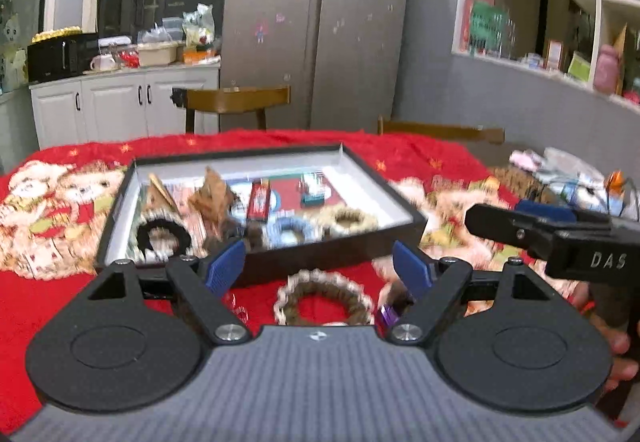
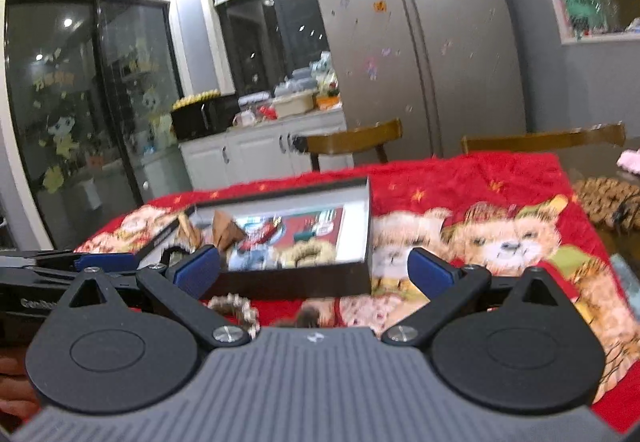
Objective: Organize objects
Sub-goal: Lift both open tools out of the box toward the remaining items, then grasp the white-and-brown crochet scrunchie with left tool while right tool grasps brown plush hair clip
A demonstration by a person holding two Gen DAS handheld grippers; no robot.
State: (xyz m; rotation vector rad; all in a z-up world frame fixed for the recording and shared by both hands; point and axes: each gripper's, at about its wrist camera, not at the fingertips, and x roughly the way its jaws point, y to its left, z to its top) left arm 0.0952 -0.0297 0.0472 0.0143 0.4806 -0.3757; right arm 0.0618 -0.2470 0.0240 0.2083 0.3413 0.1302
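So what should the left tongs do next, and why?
Probably dip the left tongs a little lower, around the brown fuzzy hair scrunchie. It lies on the red tablecloth, outside the shallow black box that already holds other scrunchies, and the tongs are open and empty just above it.

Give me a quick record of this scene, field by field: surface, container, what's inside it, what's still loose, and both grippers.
surface: table under a red bear-print cloth
container: shallow black tray, white inside
in tray: black scrunchie, blue scrunchie, beige scrunchie, small packets, too blurred to name
loose: brown scrunchie on the cloth, in front of the tray
left gripper: open, empty, above the brown scrunchie
right gripper: open, empty
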